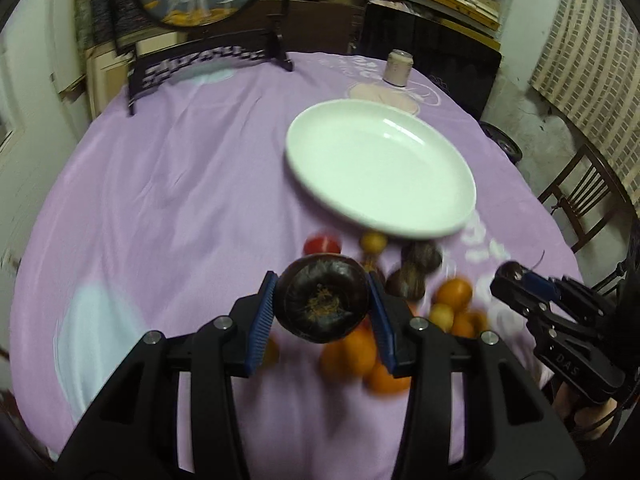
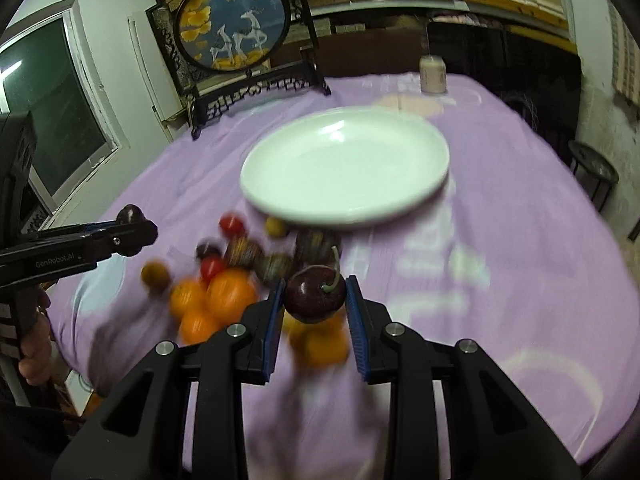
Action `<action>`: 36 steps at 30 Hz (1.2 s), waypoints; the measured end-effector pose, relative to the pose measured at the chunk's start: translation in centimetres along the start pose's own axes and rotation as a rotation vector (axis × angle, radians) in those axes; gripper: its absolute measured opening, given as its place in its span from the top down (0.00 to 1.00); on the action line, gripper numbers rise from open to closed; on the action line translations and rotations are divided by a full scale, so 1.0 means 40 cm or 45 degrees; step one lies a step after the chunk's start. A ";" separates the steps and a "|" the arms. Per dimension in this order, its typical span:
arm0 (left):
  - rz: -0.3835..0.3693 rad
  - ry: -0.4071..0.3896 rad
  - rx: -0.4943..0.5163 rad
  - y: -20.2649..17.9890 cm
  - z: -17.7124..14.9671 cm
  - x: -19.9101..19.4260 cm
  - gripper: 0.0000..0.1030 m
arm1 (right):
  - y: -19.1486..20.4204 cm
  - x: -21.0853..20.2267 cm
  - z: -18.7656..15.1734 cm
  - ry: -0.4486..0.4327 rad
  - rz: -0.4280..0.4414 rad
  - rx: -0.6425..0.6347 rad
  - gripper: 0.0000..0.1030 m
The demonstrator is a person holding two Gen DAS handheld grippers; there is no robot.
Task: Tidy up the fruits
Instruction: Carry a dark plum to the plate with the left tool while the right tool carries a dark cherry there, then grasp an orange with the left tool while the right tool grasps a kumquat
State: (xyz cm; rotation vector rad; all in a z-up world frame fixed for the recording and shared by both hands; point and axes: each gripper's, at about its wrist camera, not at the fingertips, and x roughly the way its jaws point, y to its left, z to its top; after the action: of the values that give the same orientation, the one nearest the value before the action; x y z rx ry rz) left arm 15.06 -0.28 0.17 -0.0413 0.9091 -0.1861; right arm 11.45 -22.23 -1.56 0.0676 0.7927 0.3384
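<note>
White plate (image 2: pixel 344 168) sits empty on the purple-clothed desk (image 2: pixel 500 200). Left hand-held gripper (image 1: pixel 322 304) clamps a dark round fruit (image 1: pixel 322 300); right hand-held gripper (image 2: pixel 316 300) clamps a cherry (image 2: pixel 314 294). Oranges (image 2: pixel 224 296) and the other fruits remain piled, apparently unsorted.

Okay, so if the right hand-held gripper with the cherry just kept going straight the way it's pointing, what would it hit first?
Probably the white plate. The right hand-held gripper, shut on a dark cherry, points over the far edge of the fruit pile toward the plate's near rim. Depth is unclear, so a dark fruit before the rim might come first.
</note>
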 end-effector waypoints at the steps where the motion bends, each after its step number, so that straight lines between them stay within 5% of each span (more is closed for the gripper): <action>1: -0.005 0.015 0.003 -0.004 0.035 0.022 0.57 | -0.011 0.021 0.038 0.009 -0.002 -0.004 0.70; 7: -0.034 0.138 -0.049 -0.027 0.306 0.256 0.56 | -0.078 0.215 0.268 0.099 0.028 -0.042 0.70; 12: -0.061 0.218 -0.117 -0.036 0.402 0.410 0.56 | -0.157 0.383 0.335 0.226 0.038 0.036 0.70; 16: -0.058 0.237 -0.104 -0.049 0.425 0.465 0.56 | -0.159 0.423 0.344 0.232 0.028 -0.017 0.70; 19: -0.066 0.232 -0.112 -0.050 0.430 0.464 0.41 | -0.154 0.428 0.341 0.239 -0.022 -0.050 0.47; 26: -0.079 0.096 -0.102 -0.037 0.357 0.265 0.22 | -0.122 0.223 0.287 0.158 -0.089 -0.074 0.42; 30: -0.033 -0.021 -0.057 -0.049 0.213 0.107 0.17 | -0.086 0.083 0.163 0.096 -0.072 -0.024 0.30; 36: 0.016 -0.131 -0.080 -0.026 -0.007 -0.036 0.17 | -0.032 -0.018 0.026 0.017 -0.096 0.048 0.30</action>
State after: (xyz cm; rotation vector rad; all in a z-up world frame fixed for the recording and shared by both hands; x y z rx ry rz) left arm 13.82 -1.03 1.24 -0.1030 0.8121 -0.1426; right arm 12.07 -23.61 -0.55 0.0705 0.8125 0.2532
